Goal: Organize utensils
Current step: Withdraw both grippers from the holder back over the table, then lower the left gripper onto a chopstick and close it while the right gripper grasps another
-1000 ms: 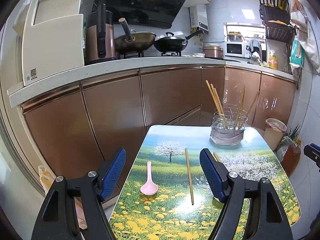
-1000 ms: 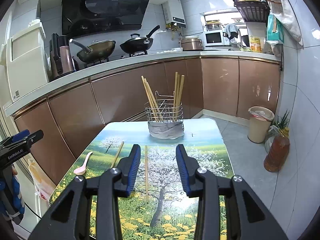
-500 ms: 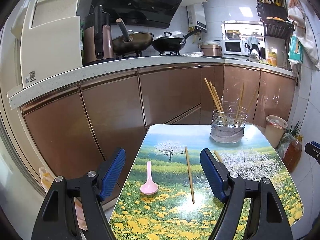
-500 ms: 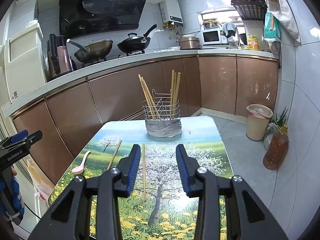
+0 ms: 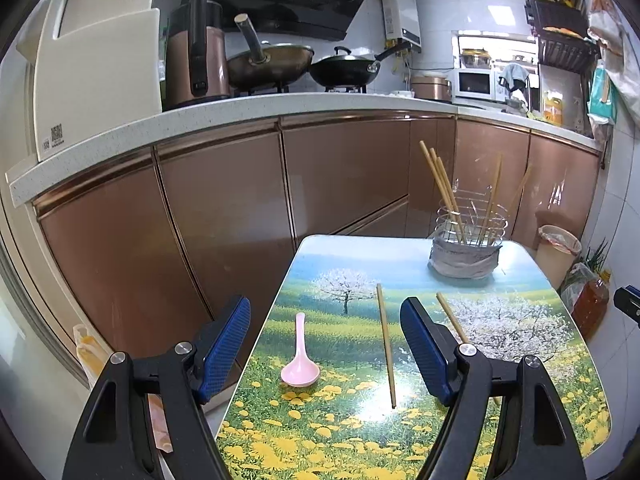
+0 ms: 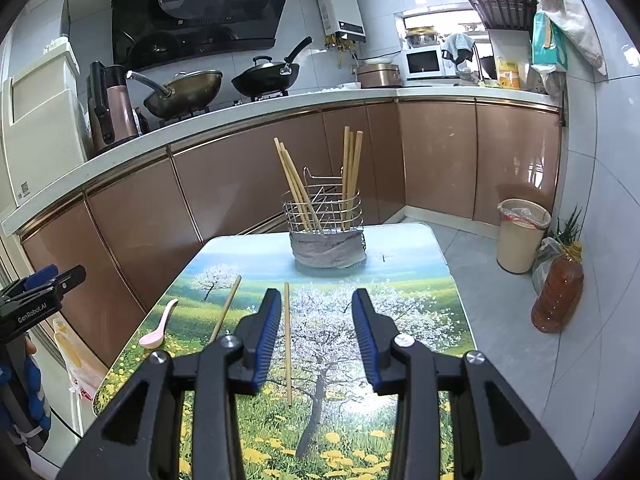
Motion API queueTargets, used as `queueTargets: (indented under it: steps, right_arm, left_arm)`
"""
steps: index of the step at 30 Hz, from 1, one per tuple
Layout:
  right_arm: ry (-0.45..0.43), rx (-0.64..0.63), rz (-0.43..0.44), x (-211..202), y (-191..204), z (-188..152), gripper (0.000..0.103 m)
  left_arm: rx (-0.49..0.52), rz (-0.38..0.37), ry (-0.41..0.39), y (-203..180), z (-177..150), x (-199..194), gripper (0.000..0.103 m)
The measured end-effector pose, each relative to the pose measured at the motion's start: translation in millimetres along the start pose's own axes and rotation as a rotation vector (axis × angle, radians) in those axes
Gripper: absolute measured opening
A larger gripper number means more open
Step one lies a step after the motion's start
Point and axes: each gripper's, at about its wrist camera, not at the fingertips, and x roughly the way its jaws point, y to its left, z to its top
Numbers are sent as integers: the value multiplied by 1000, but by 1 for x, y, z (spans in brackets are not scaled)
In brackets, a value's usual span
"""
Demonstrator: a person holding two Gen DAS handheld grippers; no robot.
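Observation:
A pink spoon point(image 5: 300, 365) lies on the flower-print table point(image 5: 344, 440), low between the fingers of my left gripper point(image 5: 326, 346), which hangs open and empty above the near edge. One loose chopstick point(image 5: 386, 344) lies right of the spoon. A second chopstick point(image 5: 448, 312) is partly hidden behind the right finger. The wire utensil holder point(image 5: 466, 236), with several chopsticks upright in it, stands at the table's far end. My right gripper point(image 6: 316, 336) is open with a narrower gap and holds nothing. Below it I see a chopstick point(image 6: 287, 340); another chopstick point(image 6: 226, 308) and the spoon point(image 6: 158, 326) lie to its left.
Brown cabinets and a counter with two woks point(image 5: 272, 64) run behind the table. On the floor to the right stand a beige bin point(image 6: 520, 236) and an oil bottle point(image 6: 558, 292). A bag point(image 5: 86, 352) hangs left of the table edge.
The left gripper has eased slightly forward and down toward the table, so the spoon and chopstick look a little nearer. The right gripper has held still.

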Motion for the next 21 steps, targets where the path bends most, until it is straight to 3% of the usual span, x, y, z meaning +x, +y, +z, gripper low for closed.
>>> queueTargets:
  steps: [21]
  right_arm:
    - [97,-3,13,78,0,16,35]
  left_arm:
    - [7,2,127,-2,10,88,77]
